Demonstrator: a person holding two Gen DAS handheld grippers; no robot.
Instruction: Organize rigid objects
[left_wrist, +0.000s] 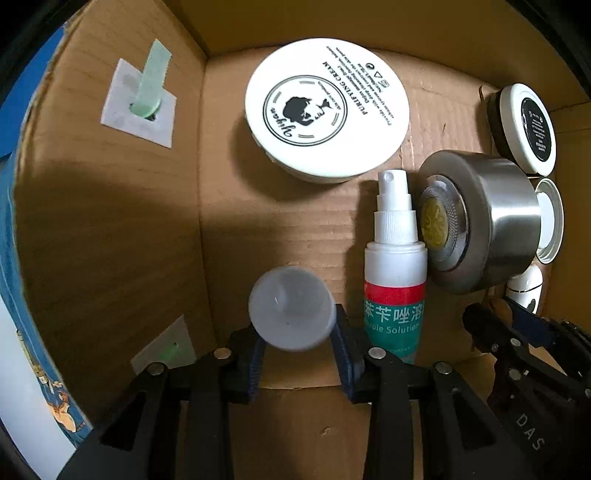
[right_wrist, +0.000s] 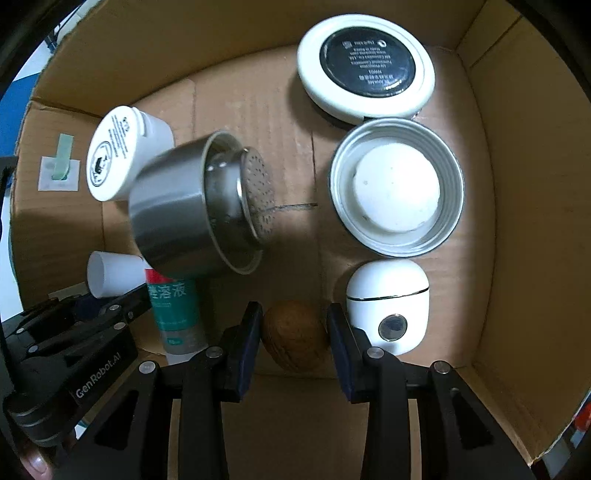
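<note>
Both grippers are inside a cardboard box (left_wrist: 110, 221). My left gripper (left_wrist: 297, 349) is shut on a translucent white cap (left_wrist: 291, 308), held just above the box floor beside a spray bottle (left_wrist: 395, 273). In the right wrist view the cap (right_wrist: 110, 273) and the left gripper (right_wrist: 92, 306) show at the left. My right gripper (right_wrist: 293, 341) has its fingers on both sides of a brown walnut (right_wrist: 293, 339); a small gap shows at the right finger. The right gripper also shows in the left wrist view (left_wrist: 513, 317).
In the box lie a white cream jar (left_wrist: 327, 110), a steel strainer cup (right_wrist: 199, 203), a black-and-white lidded jar (right_wrist: 365, 66), an open metal lid with a white insert (right_wrist: 397, 188) and a white earbud-style case (right_wrist: 388, 302). Box walls (right_wrist: 524, 221) close in on all sides.
</note>
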